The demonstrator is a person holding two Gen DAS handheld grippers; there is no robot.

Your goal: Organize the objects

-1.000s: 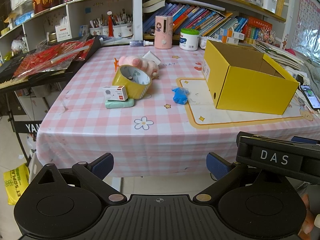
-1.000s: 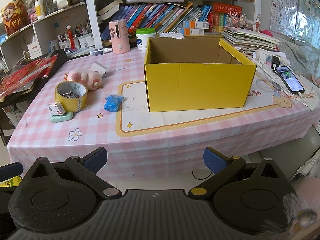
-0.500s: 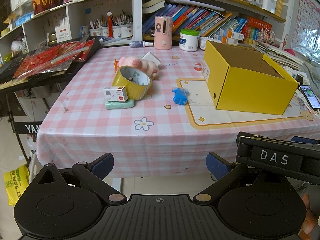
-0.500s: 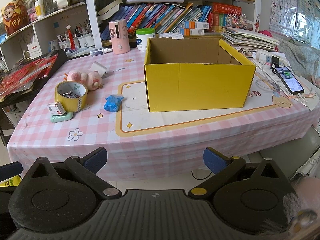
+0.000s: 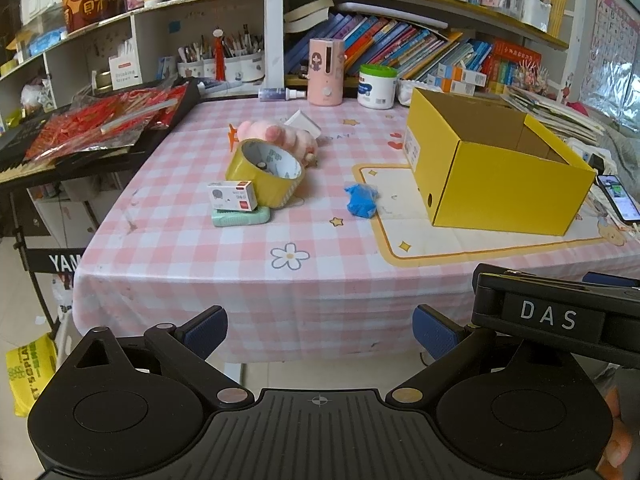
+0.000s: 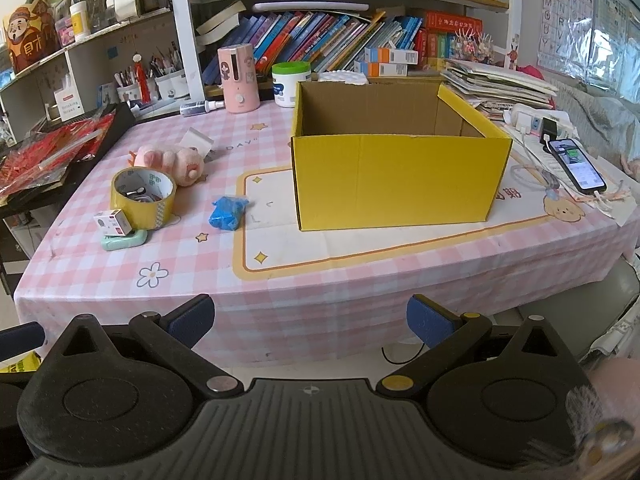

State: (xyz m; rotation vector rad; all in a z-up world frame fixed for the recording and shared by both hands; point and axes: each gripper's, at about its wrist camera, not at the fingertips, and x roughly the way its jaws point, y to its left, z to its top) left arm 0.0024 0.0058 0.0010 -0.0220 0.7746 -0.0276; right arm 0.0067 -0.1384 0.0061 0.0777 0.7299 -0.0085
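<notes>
Evidently nothing is gathered yet: both the left gripper (image 5: 320, 330) and the right gripper (image 6: 310, 320) hang short of the pink checked surface (image 6: 192, 256), fingers apart and empty, facing the open yellow cardboard box (image 6: 396, 178); the yellow tape roll (image 6: 143, 196) and crumpled blue wrapper (image 6: 227, 213) lie to its left.

My two views are bright with soft, even daylight and faint shadows; the fisheye bends the edges, and my hand (image 6: 612, 396) blurs at the corner.
</notes>
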